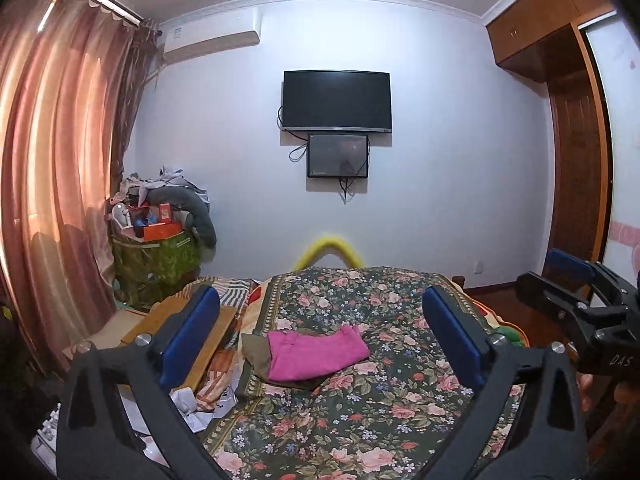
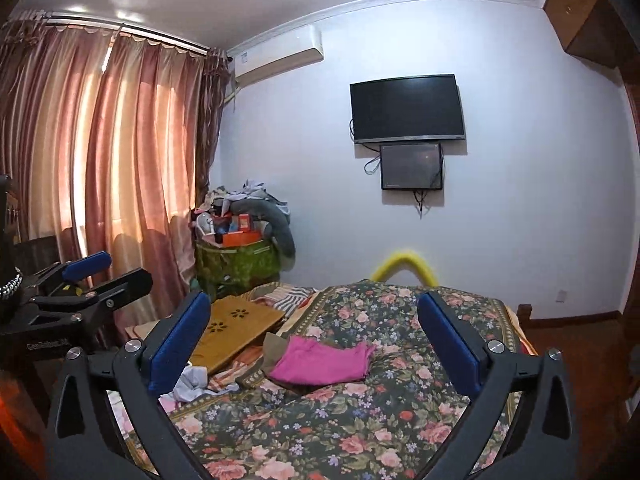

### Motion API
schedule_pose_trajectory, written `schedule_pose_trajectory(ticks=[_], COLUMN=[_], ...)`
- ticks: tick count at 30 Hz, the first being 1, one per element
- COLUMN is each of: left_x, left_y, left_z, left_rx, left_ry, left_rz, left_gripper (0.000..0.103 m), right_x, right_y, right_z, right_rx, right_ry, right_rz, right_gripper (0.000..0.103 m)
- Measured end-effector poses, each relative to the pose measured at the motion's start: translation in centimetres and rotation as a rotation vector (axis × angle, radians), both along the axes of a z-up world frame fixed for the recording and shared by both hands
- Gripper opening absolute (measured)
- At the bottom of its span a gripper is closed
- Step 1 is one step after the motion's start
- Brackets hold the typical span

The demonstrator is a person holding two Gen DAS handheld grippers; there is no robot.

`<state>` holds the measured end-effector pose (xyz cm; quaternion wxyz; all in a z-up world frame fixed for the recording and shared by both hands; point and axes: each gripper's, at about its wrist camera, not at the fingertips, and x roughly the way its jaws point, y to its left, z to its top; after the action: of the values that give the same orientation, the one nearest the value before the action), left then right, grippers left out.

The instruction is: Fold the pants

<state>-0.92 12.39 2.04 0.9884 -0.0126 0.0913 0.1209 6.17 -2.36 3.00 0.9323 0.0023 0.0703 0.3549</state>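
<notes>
Currently one folded pair of magenta fabric pants (image 1: 316, 354) (image 2: 322, 362) lies on the floral-quilted bed (image 1: 360, 412) (image 2: 360, 432), ahead of and between both sets of jaws, untouched. Left gripper (image 1: 320, 344) and right gripper (image 2: 316, 346): two counted, jaws spread wide, grasping nothing.

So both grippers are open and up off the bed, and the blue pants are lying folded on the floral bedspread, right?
Not quite: the pants are pink, as the left wrist view shows. The rest holds: left gripper and right gripper open above the floral bedspread, pants lying folded.
</notes>
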Motion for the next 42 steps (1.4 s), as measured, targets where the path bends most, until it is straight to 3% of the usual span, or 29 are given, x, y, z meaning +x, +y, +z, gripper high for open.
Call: schedule_pose_trajectory(ticks=[42], left_x=[0.9], left_y=[0.1], left_z=[-1.6], left_rx=[-0.019], left_ry=[0.04], left_rz=[-0.027], left_gripper=[0.103], right_x=[-0.4], right_y=[-0.9], right_z=[-1.2], right_rx=[-0.008], right_ry=[0.063], right_rz=[-0.008], right_gripper=[0.103])
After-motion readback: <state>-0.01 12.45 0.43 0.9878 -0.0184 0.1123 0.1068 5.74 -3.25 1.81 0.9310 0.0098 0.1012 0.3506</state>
